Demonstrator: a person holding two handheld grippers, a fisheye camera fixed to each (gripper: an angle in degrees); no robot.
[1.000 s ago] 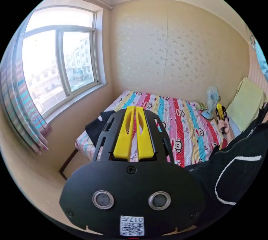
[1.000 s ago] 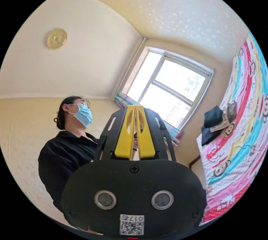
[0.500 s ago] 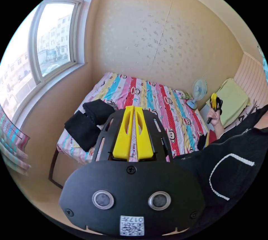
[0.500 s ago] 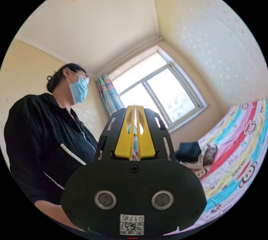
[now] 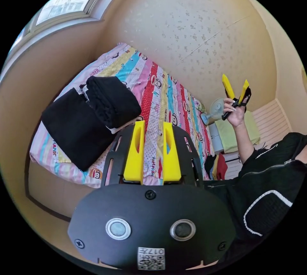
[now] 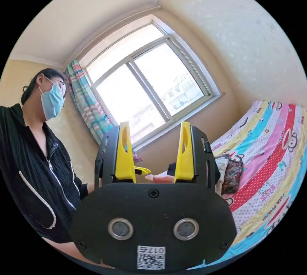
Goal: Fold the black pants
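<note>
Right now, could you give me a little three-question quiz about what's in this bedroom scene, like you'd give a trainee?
1. True or false: the left gripper is clamped on black cloth.
2. Multiple choice: where do the folded black clothes lie? A) on the striped bedsheet near the bed's corner, B) on the floor, C) on the windowsill.
3. Fill in: beside the bed's far end, behind the raised right gripper, stands a small ____.

Key: 1. False; its yellow fingers stand apart with nothing between them. 2. A. 3. fan.
</note>
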